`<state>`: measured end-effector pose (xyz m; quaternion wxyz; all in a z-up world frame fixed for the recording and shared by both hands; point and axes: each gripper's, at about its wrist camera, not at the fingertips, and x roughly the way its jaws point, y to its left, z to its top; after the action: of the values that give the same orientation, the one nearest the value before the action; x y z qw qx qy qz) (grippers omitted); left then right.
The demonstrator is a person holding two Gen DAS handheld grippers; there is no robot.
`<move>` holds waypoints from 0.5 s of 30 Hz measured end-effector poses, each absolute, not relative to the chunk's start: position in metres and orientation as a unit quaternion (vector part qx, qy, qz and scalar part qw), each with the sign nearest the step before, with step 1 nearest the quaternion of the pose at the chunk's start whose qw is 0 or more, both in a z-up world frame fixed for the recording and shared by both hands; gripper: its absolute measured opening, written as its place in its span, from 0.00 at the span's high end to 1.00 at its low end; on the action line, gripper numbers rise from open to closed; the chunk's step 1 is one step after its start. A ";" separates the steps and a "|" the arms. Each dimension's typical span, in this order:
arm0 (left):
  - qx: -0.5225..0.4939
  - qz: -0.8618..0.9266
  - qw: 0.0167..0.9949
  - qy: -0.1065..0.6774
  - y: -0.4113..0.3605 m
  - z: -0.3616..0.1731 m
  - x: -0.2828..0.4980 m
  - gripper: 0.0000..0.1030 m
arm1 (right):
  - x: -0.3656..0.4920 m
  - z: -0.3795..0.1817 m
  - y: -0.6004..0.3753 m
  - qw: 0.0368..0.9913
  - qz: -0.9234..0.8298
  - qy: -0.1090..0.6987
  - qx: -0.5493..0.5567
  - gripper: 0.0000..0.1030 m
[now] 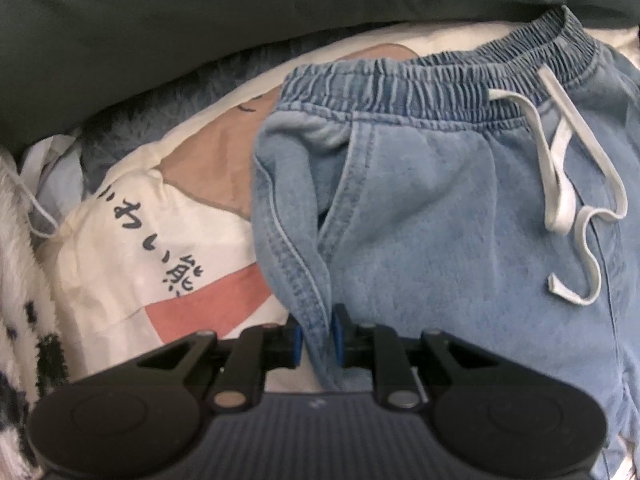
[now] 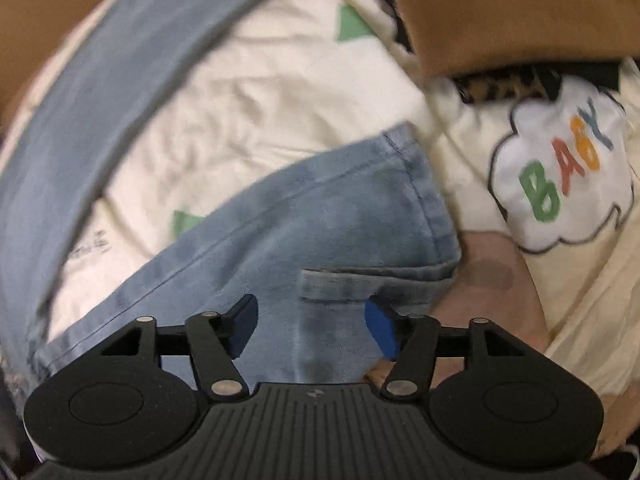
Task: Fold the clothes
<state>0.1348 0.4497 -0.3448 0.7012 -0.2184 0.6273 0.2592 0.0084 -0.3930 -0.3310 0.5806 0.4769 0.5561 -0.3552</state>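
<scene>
Left gripper (image 1: 318,338) clamps a fold of the jeans (image 1: 440,208); right gripper (image 2: 312,328) hangs spread wide over the hem (image 2: 424,200), gripping nothing.

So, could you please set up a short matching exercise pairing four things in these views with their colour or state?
Column one:
1. left gripper
2. right gripper
3. drawstring
4. BABY patch

Column two:
A. cloud-shaped, with coloured letters
B. open above a denim trouser leg
C. white, lying loose below the waistband
D. shut on a fold of the denim trousers

Pairs: 1-D, 2-B, 3-C, 4-A
</scene>
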 end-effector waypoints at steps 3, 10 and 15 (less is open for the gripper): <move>-0.212 0.249 0.707 0.627 0.448 -0.343 0.132 0.83 | 0.012 -0.341 -0.390 0.572 -0.368 0.567 0.465 0.32; -0.217 0.238 0.712 0.624 0.442 -0.341 0.121 0.79 | -0.008 -0.321 -0.384 0.587 -0.385 0.570 0.427 0.72; -0.224 0.232 0.715 0.620 0.440 -0.341 0.118 0.79 | -0.028 -0.311 -0.379 0.592 -0.385 0.553 0.441 0.87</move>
<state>0.1180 0.4401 -0.3414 0.7155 -0.2242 0.6195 0.2324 -0.0285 -0.3785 -0.3109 0.5920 0.4412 0.5535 -0.3854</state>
